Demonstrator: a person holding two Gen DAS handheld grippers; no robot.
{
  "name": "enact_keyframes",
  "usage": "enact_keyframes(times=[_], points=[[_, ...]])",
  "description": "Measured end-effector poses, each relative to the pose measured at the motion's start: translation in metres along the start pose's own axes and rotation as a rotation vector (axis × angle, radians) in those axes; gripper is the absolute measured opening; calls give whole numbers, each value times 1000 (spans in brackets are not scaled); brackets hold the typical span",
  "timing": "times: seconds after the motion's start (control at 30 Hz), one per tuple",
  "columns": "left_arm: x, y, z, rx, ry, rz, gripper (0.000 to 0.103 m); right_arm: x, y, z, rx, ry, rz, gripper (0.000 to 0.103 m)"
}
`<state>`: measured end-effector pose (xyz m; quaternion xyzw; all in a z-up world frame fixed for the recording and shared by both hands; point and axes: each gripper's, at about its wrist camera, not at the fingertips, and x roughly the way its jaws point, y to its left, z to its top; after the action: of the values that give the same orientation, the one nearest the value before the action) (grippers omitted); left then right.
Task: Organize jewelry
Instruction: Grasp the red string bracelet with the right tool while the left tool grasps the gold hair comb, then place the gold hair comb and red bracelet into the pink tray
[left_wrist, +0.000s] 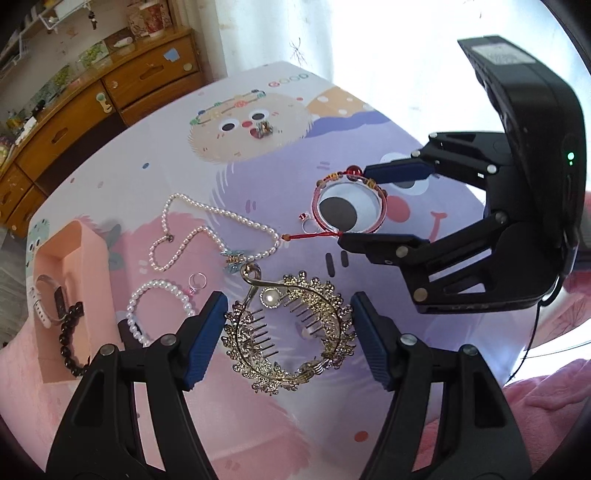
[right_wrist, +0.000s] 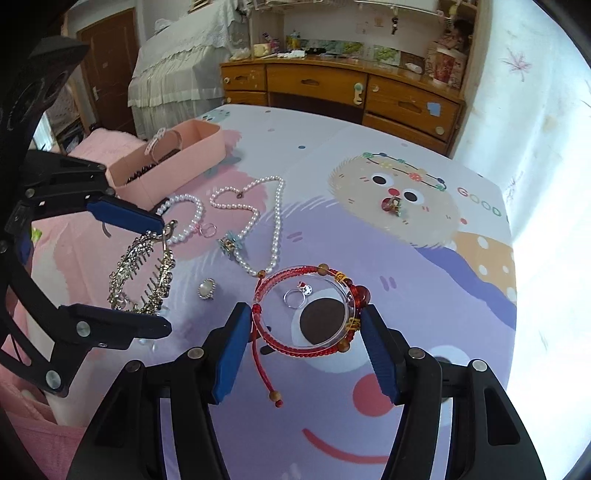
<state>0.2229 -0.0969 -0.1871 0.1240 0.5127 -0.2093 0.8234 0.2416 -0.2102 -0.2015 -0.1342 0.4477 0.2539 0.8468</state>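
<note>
My left claw (left_wrist: 286, 326) stands apart astride the gold rhinestone tiara comb (left_wrist: 291, 332), fingers not yet touching it, ready to pinch it across its width. My right claw (right_wrist: 304, 332) brackets the red braided cord bracelet on its clear ring (right_wrist: 306, 306), pads at its sides; whether it grips, I cannot tell. The pink open storage box (left_wrist: 83, 258) waits at nine o'clock on the cartoon-printed counter (left_wrist: 258, 177).

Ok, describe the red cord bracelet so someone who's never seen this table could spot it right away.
On the cartoon-print tablecloth, find the purple monster's big googly eye. The red cord bracelet rings that eye between the right tongs, around a clear bangle. Unlike the white pearl necklace beside it, it is braided red string with wooden and red beads.
</note>
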Motion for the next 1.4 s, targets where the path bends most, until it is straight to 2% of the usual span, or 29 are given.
enact_keyframes(times=[0.2, 0.37, 0.5, 0.6, 0.73, 0.87, 1.03, 1.13, 1.4], points=[[-40, -6, -11, -66, -44, 47, 66, -29, 8, -7, 131, -19, 21, 61], [-72, 7, -23, -199, -96, 72, 66, -45, 17, -15, 225, -2, 73, 61], [-94, 28, -34, -286, -122, 100, 66, -52, 30, -16, 237, 21, 95, 61], [-109, 49, -41, -355, -128, 91, 67, -57, 48, -13, 215, 25, 89, 61], [-123, 79, -51, -416, -108, 117, 67, -60, 77, -5, 185, 30, 80, 61], [-133, 118, -63, -475, -85, 75, 67, -57, 109, 5, 198, 48, 83, 61], [-141, 166, -72, -488, -69, 49, 67, -40, 153, 26, 218, 74, 92, 61], [-145, 193, -71, -499, -50, 48, 67, -28, 182, 42, 231, 68, 128, 61], [-168, 262, -64, -501, -127, -35, 67, -4, 248, 94, 242, -6, 159, 61]])
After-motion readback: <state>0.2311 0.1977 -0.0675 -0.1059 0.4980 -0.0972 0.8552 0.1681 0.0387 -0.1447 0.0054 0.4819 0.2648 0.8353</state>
